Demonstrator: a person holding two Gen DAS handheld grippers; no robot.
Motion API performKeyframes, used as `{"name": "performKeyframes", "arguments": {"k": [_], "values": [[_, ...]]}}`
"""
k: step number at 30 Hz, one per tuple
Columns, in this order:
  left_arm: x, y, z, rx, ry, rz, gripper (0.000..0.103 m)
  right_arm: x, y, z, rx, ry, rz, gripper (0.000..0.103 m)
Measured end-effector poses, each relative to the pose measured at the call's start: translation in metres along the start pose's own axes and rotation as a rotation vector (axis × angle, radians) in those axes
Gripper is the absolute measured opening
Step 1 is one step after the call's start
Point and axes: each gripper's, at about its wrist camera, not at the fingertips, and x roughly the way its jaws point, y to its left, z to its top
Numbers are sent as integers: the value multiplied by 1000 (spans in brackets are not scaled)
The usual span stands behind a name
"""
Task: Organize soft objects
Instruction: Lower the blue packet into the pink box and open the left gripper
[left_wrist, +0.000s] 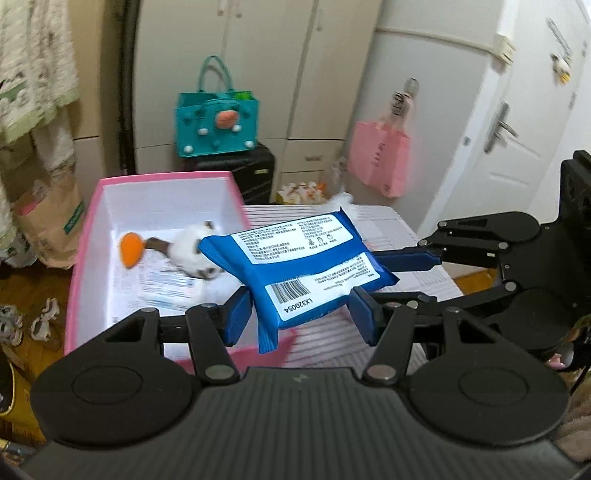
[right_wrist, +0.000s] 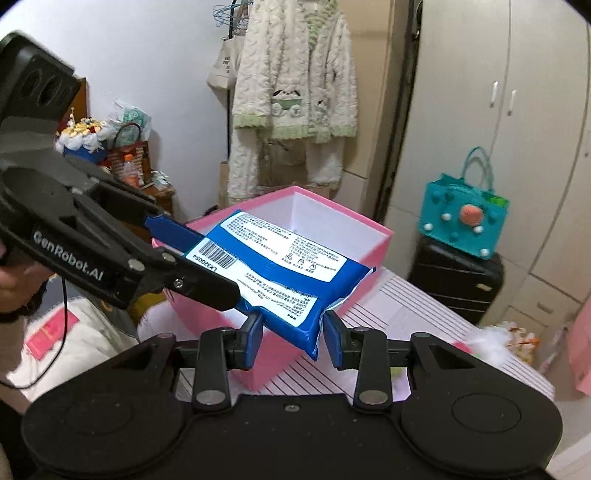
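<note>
I see the striped table (left_wrist: 417, 236) with the pink box (left_wrist: 83, 236) on it, open top, white inside. Over the box's near corner both grippers hold one blue wipes pack (left_wrist: 295, 266), label side up, clear of the table.

Pack orientation: long axis runs roughly level, from the left gripper (left_wrist: 299, 314) out toward the right gripper (left_wrist: 388, 258). The barcode end sits at my left gripper. The opposite end points at the right gripper (right_wrist: 291, 328), which is clamped on that end's corner. Pack sags slightly, crimped seam hanging below the left fingers (left_wrist: 236, 317).

Left gripper: clenched on the barcode end of the pack, blue pads pressed into both sides. Right gripper: likewise gripping the pack.

View differences: left wrist view looks into the box and shows a white plush toy (left_wrist: 195, 251) with an orange piece lying on the floor of it, on some printed paper. Right wrist view can't see the box floor; the pack covers it. It does show the left gripper (right_wrist: 207, 258) side-on. A teal bag (right_wrist: 463, 218) on a black suitcase (right_wrist: 458, 280) stands behind.
</note>
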Motion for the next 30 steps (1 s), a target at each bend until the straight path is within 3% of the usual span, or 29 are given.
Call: {"name": "performKeyframes", "arguments": {"k": [12, 20, 24, 30], "values": [[23, 94, 9, -190, 49, 87, 57, 88, 2, 47, 6, 50, 149, 41], [47, 128, 6, -266, 95, 144, 57, 134, -11, 51, -48, 96, 253, 41], [55, 134, 6, -262, 106, 156, 57, 153, -20, 52, -81, 133, 298, 41], [72, 126, 13, -172, 155, 225, 57, 178, -31, 58, -149, 166, 337, 41]]}}
